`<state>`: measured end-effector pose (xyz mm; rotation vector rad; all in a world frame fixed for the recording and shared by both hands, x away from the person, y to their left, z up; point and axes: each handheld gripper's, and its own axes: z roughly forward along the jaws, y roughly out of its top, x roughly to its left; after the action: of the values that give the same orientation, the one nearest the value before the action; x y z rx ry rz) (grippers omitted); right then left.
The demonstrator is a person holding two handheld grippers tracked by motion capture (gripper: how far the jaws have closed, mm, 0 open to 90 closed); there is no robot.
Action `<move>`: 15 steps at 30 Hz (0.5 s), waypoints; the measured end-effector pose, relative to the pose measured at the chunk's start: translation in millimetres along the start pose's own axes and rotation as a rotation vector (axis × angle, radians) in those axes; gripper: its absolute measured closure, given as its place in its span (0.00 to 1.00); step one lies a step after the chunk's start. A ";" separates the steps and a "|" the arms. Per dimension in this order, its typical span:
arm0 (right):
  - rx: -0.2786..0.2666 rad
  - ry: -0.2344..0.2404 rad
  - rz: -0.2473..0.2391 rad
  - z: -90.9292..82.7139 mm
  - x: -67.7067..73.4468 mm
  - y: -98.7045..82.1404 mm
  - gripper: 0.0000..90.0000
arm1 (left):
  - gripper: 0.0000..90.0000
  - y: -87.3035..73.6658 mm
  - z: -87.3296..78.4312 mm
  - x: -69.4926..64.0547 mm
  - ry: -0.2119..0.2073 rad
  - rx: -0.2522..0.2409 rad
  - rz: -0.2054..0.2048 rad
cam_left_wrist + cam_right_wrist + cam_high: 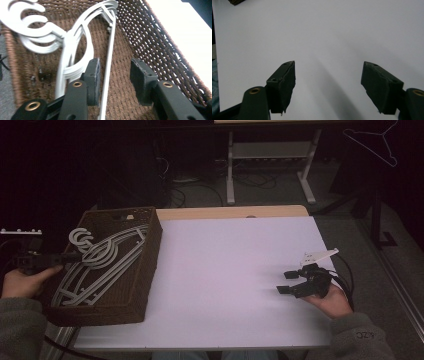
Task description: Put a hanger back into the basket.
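Left gripper [113,75] over the wicker basket [150,270], jaws parted around a hanger bar.

White hangers [100,262] are seen stacked in the basket at the worktop's [235,270] left edge, hooks toward the far end, long axes running along the basket's length. In the left gripper view one thin hanger bar [107,75] runs lengthwise between the pads, just beside the left one; contact cannot be told, and no grip is judged. The right gripper [289,282] is held wide and empty near the right edge, well apart from the basket. The left hand [22,282] is judged far nearer for any further move.
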<state>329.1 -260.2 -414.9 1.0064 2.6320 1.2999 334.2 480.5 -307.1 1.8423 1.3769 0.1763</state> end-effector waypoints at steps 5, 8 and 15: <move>-0.018 -0.013 0.003 -3.1 1.2 -0.1 0.28 | 0.63 -3.5 0.5 -11.3 -0.008 -0.001 0.025; -0.028 -0.021 0.000 -5.2 1.7 0.2 0.28 | 0.60 -4.7 -1.3 -19.5 -0.016 -0.012 0.042; -0.044 -0.026 0.001 -8.4 3.2 0.6 0.26 | 0.52 -10.8 2.4 -42.1 -0.032 -0.030 0.071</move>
<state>324.3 -264.0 -408.2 1.0119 2.5720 1.3293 310.9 444.1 -301.6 1.8631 1.2813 0.2019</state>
